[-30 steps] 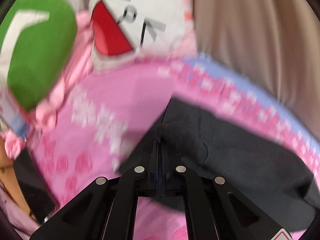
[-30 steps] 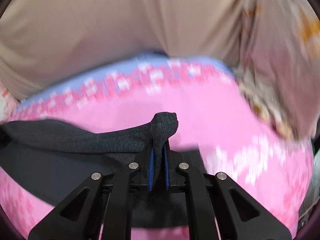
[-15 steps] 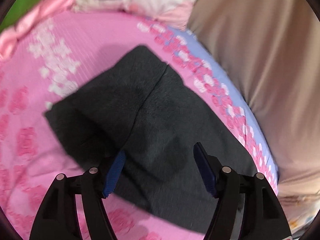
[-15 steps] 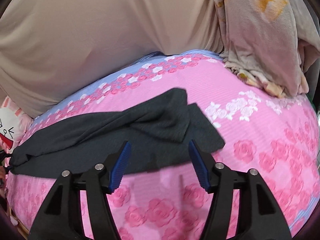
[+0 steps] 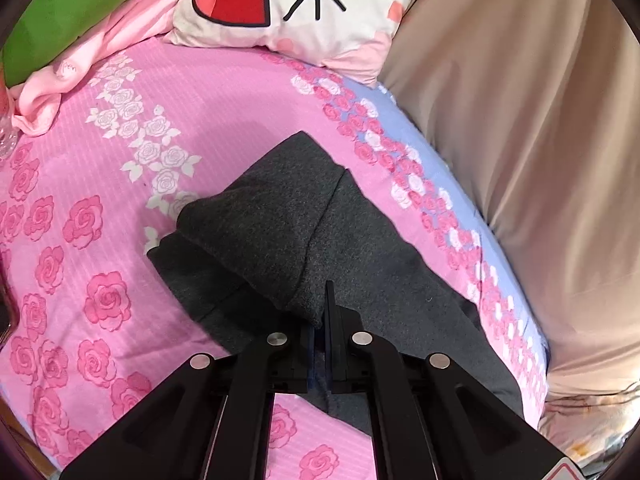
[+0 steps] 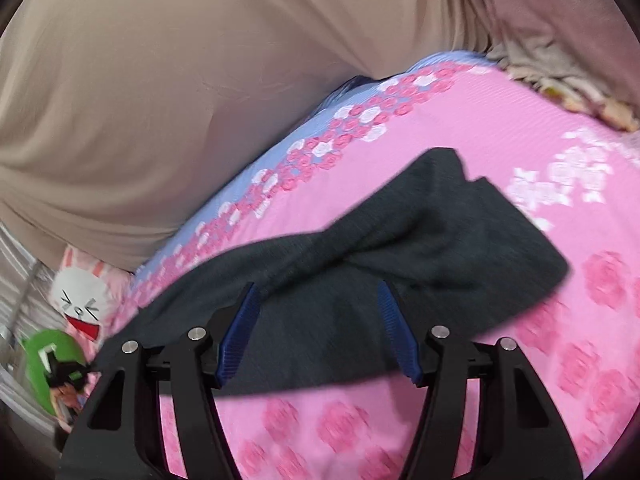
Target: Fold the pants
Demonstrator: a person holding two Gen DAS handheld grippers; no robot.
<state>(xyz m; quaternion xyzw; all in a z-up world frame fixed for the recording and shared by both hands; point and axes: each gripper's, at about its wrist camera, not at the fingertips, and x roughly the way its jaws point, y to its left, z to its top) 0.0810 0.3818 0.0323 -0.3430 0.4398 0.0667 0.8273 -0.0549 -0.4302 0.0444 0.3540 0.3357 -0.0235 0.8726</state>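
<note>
Pants (image 5: pixel 288 232) lie on the pink bed (image 5: pixel 100 208), partly folded, one end already doubled over. Left claw (image 5: pixel 320 312) is pinched onto that folded edge; right claw (image 6: pixel 320 328) hovers spread wide, empty, so further folding likely remains.

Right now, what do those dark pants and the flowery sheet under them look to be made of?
The pants look like a soft charcoal knit, matte, with a fuzzy heathered grain. The bedsheet seems thin woven cotton or a blend: fine ribbed stripes, printed roses, matte.

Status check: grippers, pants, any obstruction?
Left gripper shut on pants fold. Right gripper open above them. Pants on bedsheet. Nothing blocking.
</note>
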